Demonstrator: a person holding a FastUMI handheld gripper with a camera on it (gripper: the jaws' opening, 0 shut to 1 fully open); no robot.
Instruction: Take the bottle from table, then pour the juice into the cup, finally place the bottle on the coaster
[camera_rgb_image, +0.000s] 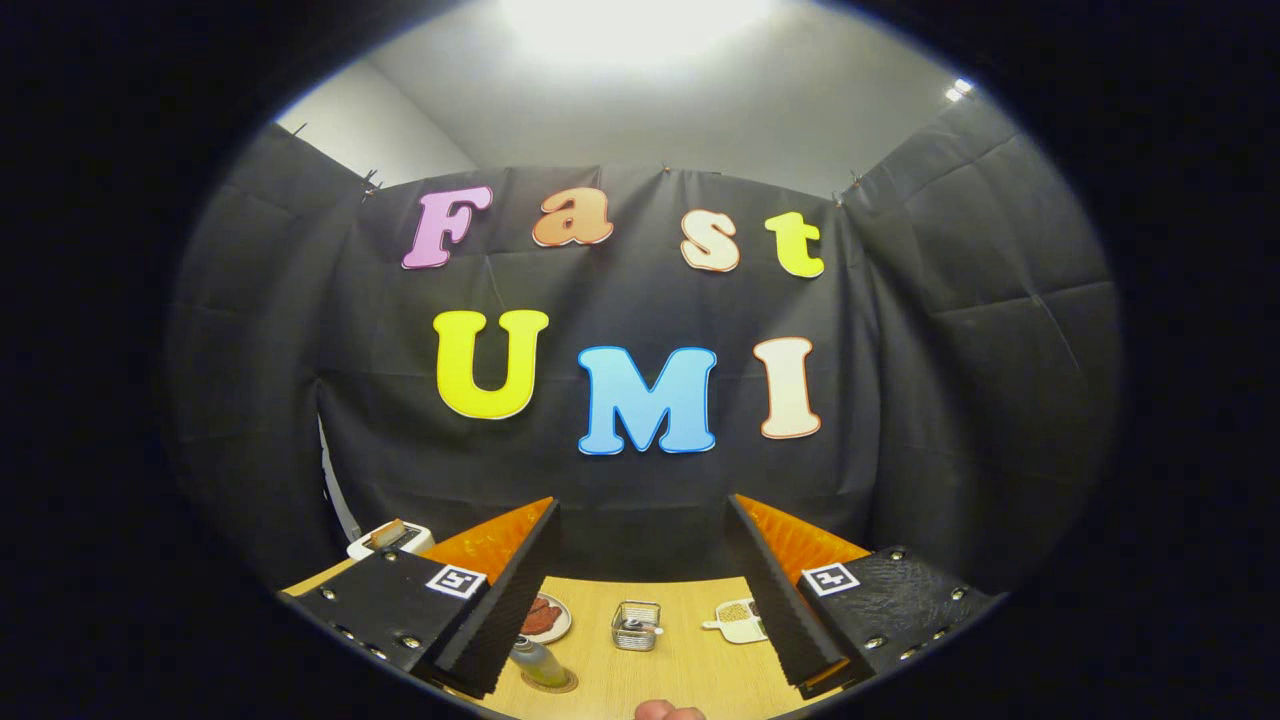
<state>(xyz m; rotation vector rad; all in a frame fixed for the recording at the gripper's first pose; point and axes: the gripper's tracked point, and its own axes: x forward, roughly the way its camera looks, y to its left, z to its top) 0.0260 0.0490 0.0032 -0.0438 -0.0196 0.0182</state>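
Fingers (640, 590) spread wide apart, nothing btwn them, held high above the wooden counter (690, 665). Bottle (537, 662) stands upright on a round coaster (556, 684), just beside the left finger's tip. Ahead of it, a plate (546, 618) w/ reddish-brown food. Small wire basket (636, 625) sits mid-counter btwn the fingers (contents too small to tell). Near the right finger, a pale dish (738, 619) w/ grainy stuff. White appliance (390, 540) behind the left finger.
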